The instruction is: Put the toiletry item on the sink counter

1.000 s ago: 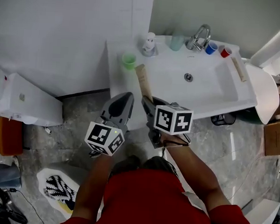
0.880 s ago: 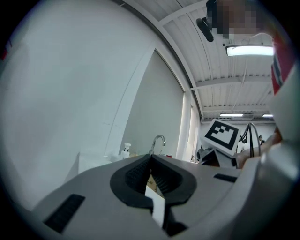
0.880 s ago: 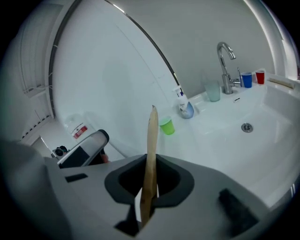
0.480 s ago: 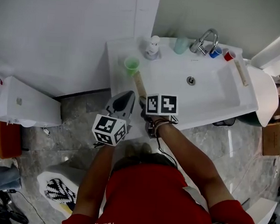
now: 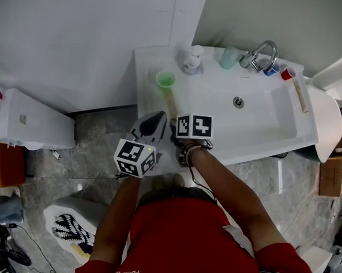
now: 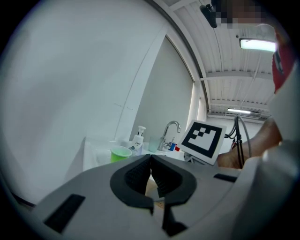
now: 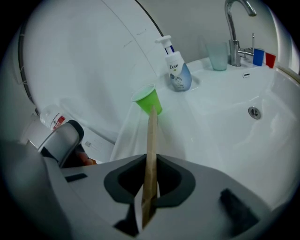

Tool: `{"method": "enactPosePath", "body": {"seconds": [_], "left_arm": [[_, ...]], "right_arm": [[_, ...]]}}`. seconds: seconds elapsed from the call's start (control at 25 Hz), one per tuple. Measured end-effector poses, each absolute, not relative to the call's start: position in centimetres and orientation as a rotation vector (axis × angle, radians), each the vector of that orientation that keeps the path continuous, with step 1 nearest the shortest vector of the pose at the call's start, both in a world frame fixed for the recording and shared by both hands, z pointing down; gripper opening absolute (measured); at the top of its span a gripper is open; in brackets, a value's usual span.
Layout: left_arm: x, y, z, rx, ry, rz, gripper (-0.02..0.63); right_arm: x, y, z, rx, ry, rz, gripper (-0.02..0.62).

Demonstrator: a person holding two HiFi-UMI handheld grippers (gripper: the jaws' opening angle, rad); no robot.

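A long flat tan toiletry item [image 7: 151, 136] sticks forward out of my right gripper [image 7: 150, 187], which is shut on it. Its far end reaches almost to a green cup [image 7: 149, 100] on the left part of the white sink counter [image 5: 145, 97]. In the head view the tan item [image 5: 172, 104] lies over the counter's left front, just ahead of the right gripper's marker cube. My left gripper [image 6: 151, 164] is shut with nothing in it and hangs beside the right one, off the counter's front edge [image 5: 153, 121].
A pump soap bottle [image 7: 177, 70], a clear cup [image 7: 218, 55], the faucet [image 7: 233, 28], and a blue cup [image 7: 258, 56] and a red cup [image 7: 270, 59] line the back of the sink. A second tan stick [image 5: 300, 95] lies on the right rim. A white toilet tank [image 5: 27, 124] stands left.
My right gripper has carried the tan item forward and left, so its end now nears the green cup. The left gripper stayed close beside it, still shut.
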State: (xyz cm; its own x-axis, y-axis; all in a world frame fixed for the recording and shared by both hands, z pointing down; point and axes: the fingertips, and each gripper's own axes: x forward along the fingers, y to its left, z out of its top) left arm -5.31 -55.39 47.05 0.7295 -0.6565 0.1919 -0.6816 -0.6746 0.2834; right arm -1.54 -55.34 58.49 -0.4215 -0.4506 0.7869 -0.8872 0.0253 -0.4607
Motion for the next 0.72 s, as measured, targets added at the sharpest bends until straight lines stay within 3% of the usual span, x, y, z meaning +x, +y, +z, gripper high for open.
{"method": "enactPosePath", "body": {"seconds": [0.16,0.4,0.72], "left_arm": [[-5.0,-55.3,47.0,2.596,-1.031,0.096,0.018],[-4.7,-55.0,47.0,2.595,-1.025,0.094,0.018],[-4.3,-54.1,46.7,2.599,-1.017,0.104,0.018]], "right_arm": [[-1.8,-55.3,58.8,1.311,-1.902,1.379,0.051],[-1.0,-55.3,58.7,1.294,-1.923,1.316,0.112],[1.2,-54.5,57.9,1.308,-1.957,1.184,0.118]]}}
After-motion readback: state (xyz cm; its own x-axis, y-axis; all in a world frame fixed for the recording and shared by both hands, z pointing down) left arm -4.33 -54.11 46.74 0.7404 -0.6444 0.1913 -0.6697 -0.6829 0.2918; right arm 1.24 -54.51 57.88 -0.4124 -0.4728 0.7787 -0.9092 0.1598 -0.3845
